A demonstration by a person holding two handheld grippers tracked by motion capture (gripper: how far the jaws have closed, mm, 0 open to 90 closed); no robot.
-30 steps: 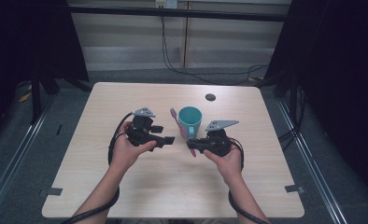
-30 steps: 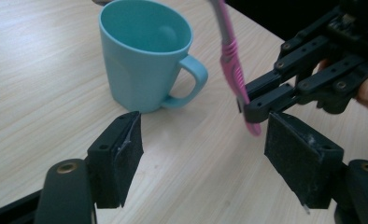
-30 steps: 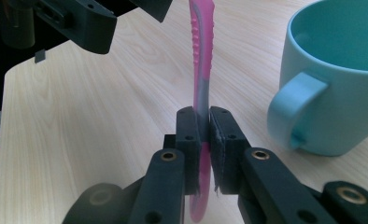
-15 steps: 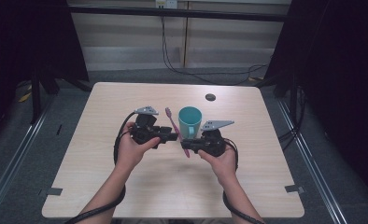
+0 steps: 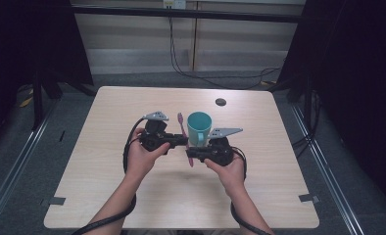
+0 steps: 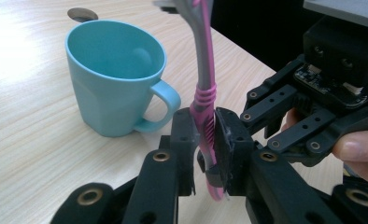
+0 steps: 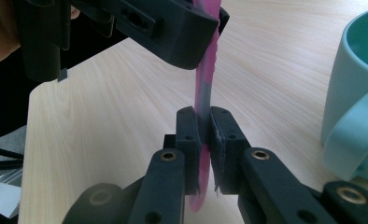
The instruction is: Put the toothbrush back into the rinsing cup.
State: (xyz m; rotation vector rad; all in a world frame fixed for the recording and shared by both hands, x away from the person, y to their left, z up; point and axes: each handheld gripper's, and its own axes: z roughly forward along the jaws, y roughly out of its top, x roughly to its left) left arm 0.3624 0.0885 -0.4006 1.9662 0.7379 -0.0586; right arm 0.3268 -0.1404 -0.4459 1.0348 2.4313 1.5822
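Observation:
A pink and grey toothbrush (image 5: 182,128) stands nearly upright above the table, head up, held by both grippers. My left gripper (image 5: 183,141) comes in from the left; its jaws have just been closing and now pinch the ribbed pink grip (image 6: 203,100). Lower down, my right gripper (image 5: 190,154) is shut on the handle (image 7: 205,93) from the right. In the left gripper view my left gripper (image 6: 205,135) clamps the brush, with the other gripper's body (image 6: 331,107) close behind. A teal mug (image 5: 199,128) stands empty on the table just behind the brush.
The light wooden table (image 5: 108,196) has a small dark round hole (image 5: 221,102) near its far edge. Cables hang by the wall behind. Dark frames and curtains flank both sides. The mug's handle (image 7: 355,149) sits close to my right gripper (image 7: 204,126).
My left gripper moved right to the toothbrush and its jaws closed on the handle. The right gripper kept its grip and shifted slightly left.

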